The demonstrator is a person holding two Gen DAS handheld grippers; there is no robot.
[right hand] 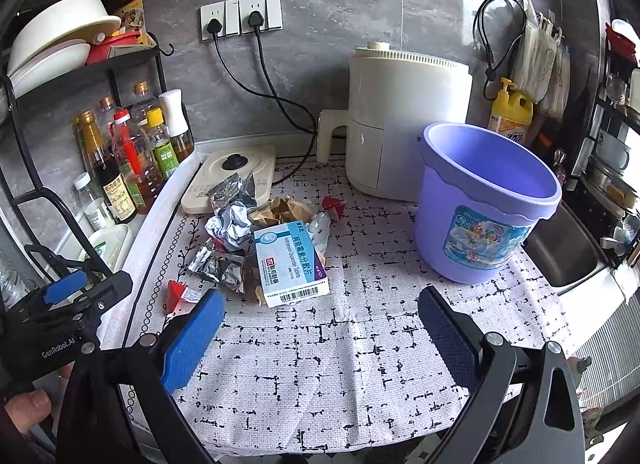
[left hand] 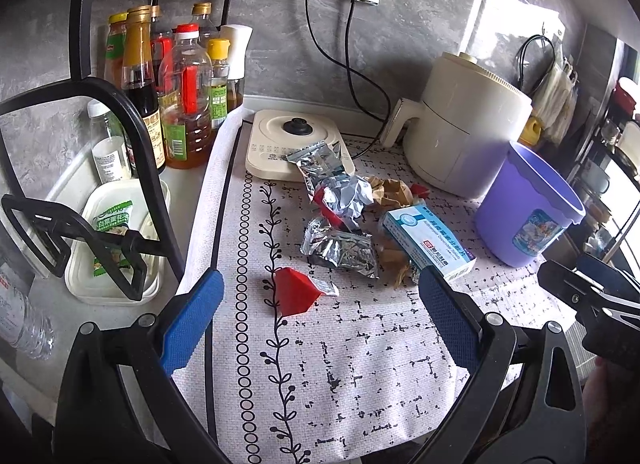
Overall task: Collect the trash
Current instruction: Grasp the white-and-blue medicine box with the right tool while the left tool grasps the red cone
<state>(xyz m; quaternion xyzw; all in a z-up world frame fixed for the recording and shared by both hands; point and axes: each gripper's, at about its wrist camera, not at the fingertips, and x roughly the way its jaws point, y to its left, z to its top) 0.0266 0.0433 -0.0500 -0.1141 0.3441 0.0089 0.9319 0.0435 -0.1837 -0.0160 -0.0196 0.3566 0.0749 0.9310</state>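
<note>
A heap of trash lies on the patterned cloth: crumpled foil wrappers (left hand: 340, 250) (right hand: 230, 220), brown paper (left hand: 390, 190) (right hand: 282, 208), a blue-and-white medicine box (left hand: 428, 242) (right hand: 290, 264) and a red wrapper (left hand: 294, 292) (right hand: 176, 294). A purple bucket (left hand: 528, 204) (right hand: 486, 200) stands upright and empty to the right of the heap. My left gripper (left hand: 320, 320) is open, hovering just short of the red wrapper. My right gripper (right hand: 320, 334) is open too, near the front edge, short of the medicine box.
A white air fryer (left hand: 460, 124) (right hand: 404, 120) and a kettle base (left hand: 296, 142) (right hand: 232, 176) stand behind the heap. Bottles (left hand: 180, 100) (right hand: 128, 160) crowd the left under a black rack. A white container (left hand: 116, 240) sits at left, a sink (right hand: 560, 252) at right.
</note>
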